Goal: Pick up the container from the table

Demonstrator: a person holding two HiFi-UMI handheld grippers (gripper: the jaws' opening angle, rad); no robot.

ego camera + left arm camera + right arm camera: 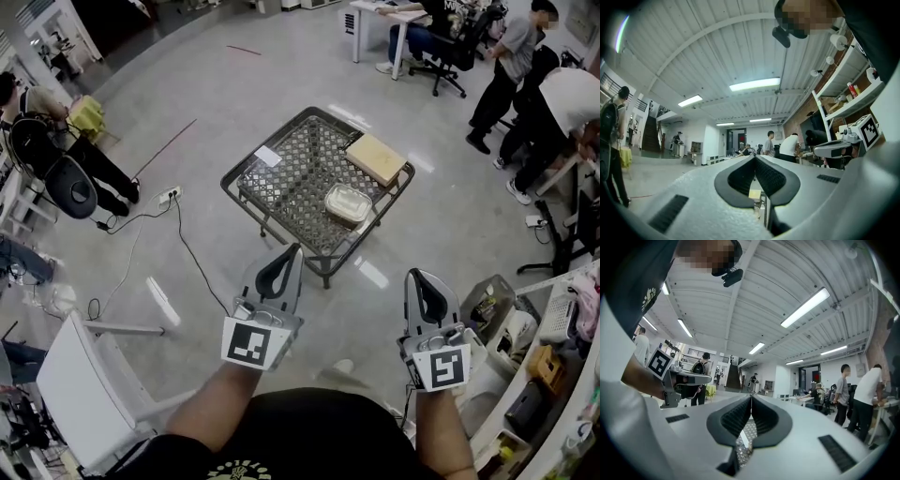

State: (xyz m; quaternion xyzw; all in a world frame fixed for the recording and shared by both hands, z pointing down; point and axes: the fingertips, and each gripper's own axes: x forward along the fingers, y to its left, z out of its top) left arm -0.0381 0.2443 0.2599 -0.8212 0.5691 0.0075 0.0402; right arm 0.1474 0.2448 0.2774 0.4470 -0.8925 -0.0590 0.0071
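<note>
Resting by the right front edge of the black wire-lattice table [281, 190], the clear lidded plastic container [348, 203] is left untouched. The left gripper [292, 251] and right gripper [419, 277] are held closed and empty, short of that table, over grey floor [450, 239].

Container [348, 203]: a shallow, rectangular, pale translucent box with rounded corners, apparently closed by a clear lid, though the head view is too distant to confirm this. It rests flat and upright on the dark wire-mesh worktop [295, 178], close to the worktop's nearer right edge, with its long sides roughly parallel to that edge. It lies just beside a tan cardboard box [377, 159], on that box's nearer side.
</note>
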